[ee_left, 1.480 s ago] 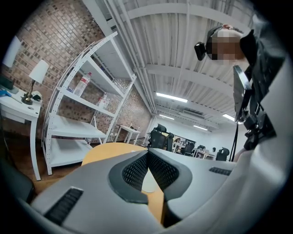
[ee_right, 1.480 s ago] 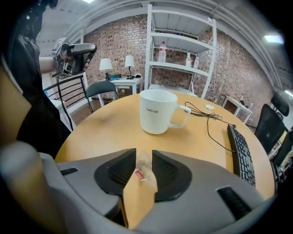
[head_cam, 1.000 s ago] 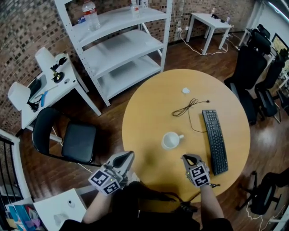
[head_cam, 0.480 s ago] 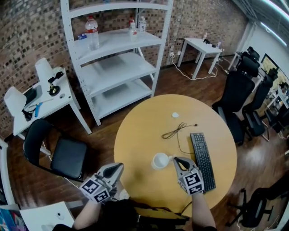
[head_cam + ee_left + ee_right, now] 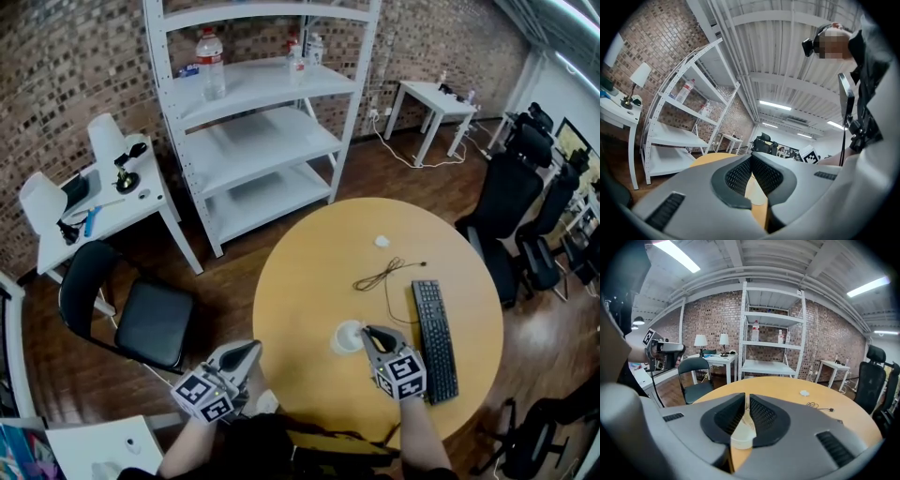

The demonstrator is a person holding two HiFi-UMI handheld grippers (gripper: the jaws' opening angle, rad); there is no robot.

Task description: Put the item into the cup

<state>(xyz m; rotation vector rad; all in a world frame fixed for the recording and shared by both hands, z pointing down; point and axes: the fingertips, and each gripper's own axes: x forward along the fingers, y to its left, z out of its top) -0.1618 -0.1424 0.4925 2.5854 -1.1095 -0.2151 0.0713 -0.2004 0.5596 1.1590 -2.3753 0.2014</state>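
The tabletop (image 5: pixel 300 281) left of the cup (image 5: pixel 348 336) lies open; the keyboard (image 5: pixel 434 339) blocks its right.

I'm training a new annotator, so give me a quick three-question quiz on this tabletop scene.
1. True or false: in the head view, the keyboard lies left of the cup.
2. The left gripper's jaws are: A) wide apart; B) together, nothing between; C) closed on a spoon.
3. What black thing lies on the table between the cup and the small white item?
Key: 1 false, it lies to the right; 2 B; 3 the cable.
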